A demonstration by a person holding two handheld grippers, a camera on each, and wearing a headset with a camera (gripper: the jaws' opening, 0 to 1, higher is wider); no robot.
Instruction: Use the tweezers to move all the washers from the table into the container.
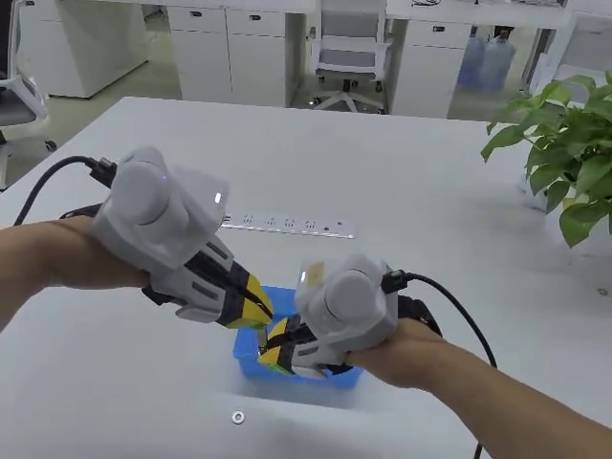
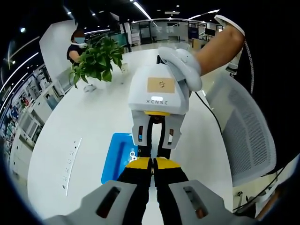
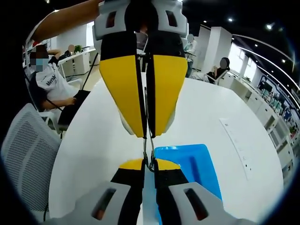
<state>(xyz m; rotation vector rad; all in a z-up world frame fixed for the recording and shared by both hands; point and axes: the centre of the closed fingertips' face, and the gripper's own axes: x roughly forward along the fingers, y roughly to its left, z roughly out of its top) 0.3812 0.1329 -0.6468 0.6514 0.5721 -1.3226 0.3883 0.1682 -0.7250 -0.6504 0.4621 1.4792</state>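
Observation:
A blue container (image 1: pixel 247 356) sits on the white table, and both grippers meet tip to tip above it. My left gripper (image 1: pixel 256 304) comes in from the left and my right gripper (image 1: pixel 275 346) from the right. In the right gripper view, thin metal tweezers (image 3: pixel 149 146) run from the left gripper's yellow jaws straight into my right gripper (image 3: pixel 149 165), and both sets of jaws are shut on them. My left gripper (image 2: pixel 152 164) is shut, facing the right gripper's white body. One small washer (image 1: pixel 238 417) lies on the table in front of the container (image 3: pixel 192 164).
A white power strip (image 1: pixel 287 225) lies beyond the container. A potted plant (image 1: pixel 569 153) stands at the table's right edge. A mesh office chair (image 2: pixel 243 131) is beside the table. Desks, cabinets and seated people are further off.

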